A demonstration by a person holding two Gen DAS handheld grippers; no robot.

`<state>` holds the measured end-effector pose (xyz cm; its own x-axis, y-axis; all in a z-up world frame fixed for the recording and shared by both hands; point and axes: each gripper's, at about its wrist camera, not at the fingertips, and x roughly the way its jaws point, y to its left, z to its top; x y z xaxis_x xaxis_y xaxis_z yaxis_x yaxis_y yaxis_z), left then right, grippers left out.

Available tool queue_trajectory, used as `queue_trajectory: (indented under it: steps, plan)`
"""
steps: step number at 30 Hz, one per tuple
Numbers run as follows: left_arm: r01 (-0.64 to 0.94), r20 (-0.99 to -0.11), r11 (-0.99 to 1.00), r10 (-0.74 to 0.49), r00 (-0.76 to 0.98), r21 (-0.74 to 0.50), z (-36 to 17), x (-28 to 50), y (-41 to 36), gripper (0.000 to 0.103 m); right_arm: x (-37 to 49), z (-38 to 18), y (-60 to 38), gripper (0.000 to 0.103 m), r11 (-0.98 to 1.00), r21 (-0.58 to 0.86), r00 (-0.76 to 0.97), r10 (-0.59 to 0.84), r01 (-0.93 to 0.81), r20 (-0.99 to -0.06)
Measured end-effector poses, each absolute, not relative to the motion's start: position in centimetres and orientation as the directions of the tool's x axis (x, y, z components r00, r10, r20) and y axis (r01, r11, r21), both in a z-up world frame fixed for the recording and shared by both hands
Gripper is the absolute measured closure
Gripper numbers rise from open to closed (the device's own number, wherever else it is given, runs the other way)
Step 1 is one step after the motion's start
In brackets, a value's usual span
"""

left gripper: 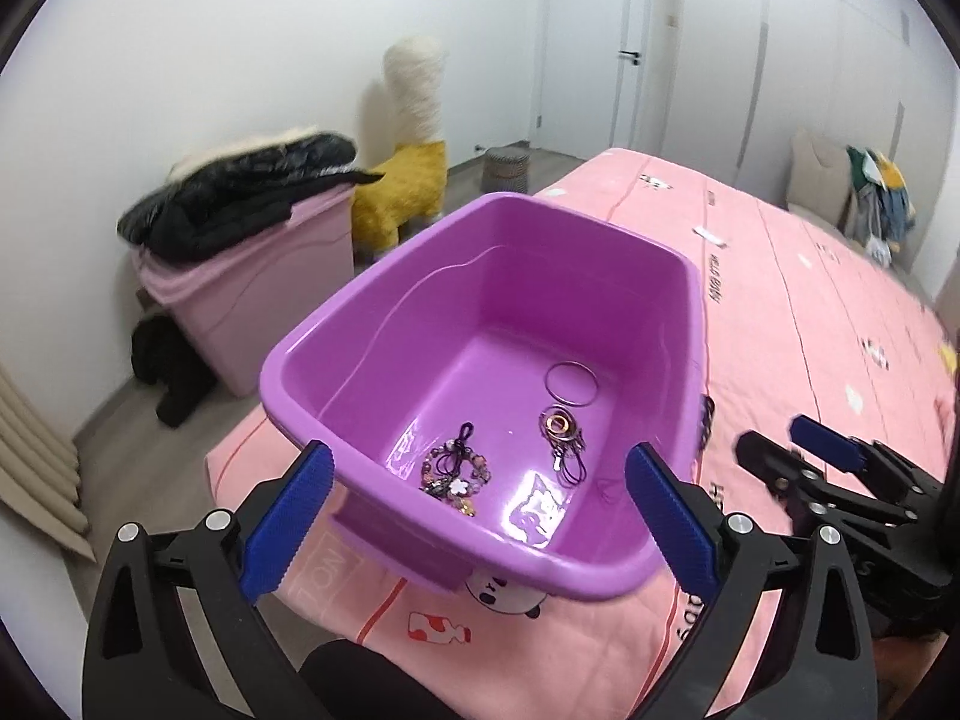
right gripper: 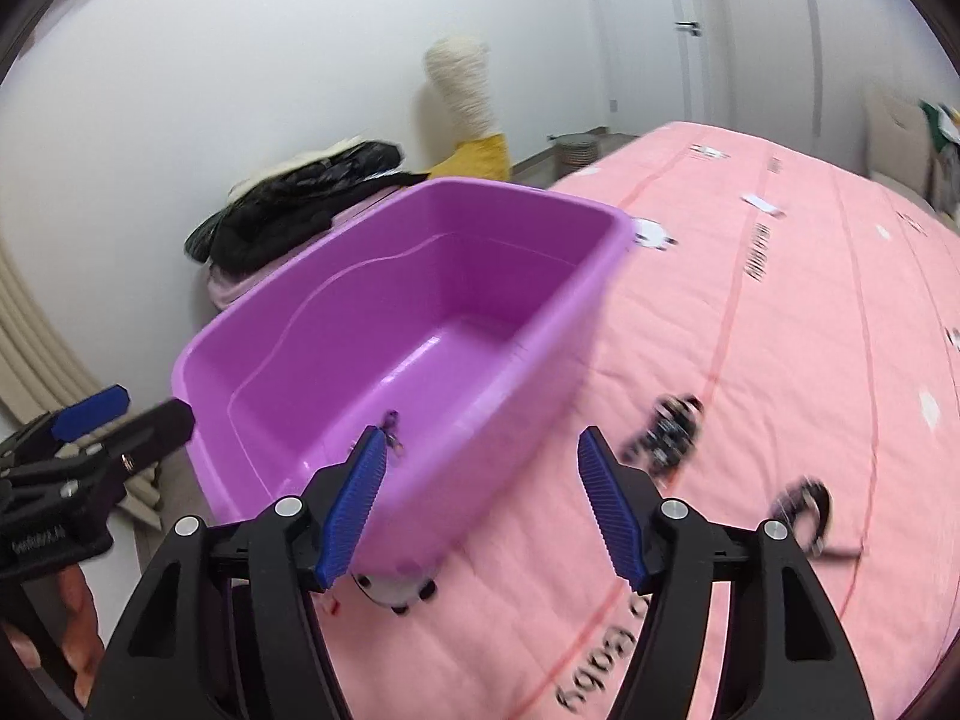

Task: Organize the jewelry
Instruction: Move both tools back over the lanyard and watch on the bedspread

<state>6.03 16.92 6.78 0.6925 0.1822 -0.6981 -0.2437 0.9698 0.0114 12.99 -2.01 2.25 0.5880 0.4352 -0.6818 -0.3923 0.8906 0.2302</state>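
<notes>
Evidently light, limp, snag-prone — dark beaded bracelet [right gripper: 666, 429] lies on pink bedspread [right gripper: 780, 330] beside purple tub [right gripper: 198, 372]; right gripper [right gripper: 480, 504] and left gripper [left gripper: 480, 510] gape empty — pinch the bead cluster.

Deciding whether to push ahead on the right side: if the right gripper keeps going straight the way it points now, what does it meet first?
Probably the purple tub: its near right wall and rim sit between the open fingers of the right gripper. The dark jewelry piece on the pink bedspread lies off to the right of that line. Blur leaves depth uncertain.
</notes>
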Motion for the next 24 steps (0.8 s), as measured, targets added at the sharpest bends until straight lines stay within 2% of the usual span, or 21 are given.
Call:
queue_trajectory:
  steps: [8, 12, 18, 24]
  plan:
    - [-0.155, -0.671, 0.988, 0.112, 0.733, -0.005, 6.0, 4.4, 10.8, 0.007, 7.8, -1.0, -12.4, 0.033, 0.955, 0.176, 0.656, 0.292, -0.239, -0.696]
    - [-0.084, -0.691, 0.996, 0.047, 0.721, -0.019, 4.6, 4.7, 7.2, 0.007, 6.2, -3.3, -16.7, 0.033, 0.974, 0.159, 0.659, 0.227, -0.163, -0.717]
    - [0.004, -0.746, 1.0, -0.025, 0.666, -0.031, 0.0, 6.7, 2.4, 0.007, 6.2, -6.7, -21.0, 0.033, 0.98, 0.174, 0.651, 0.197, -0.1, -0.733]
    - [0.009, -0.763, 1.0, -0.02, 0.646, -0.018, -4.8, 9.9, 0.1, 0.007, 8.7, -8.7, -22.5, 0.033, 0.979, 0.162, 0.651, 0.204, -0.125, -0.731]
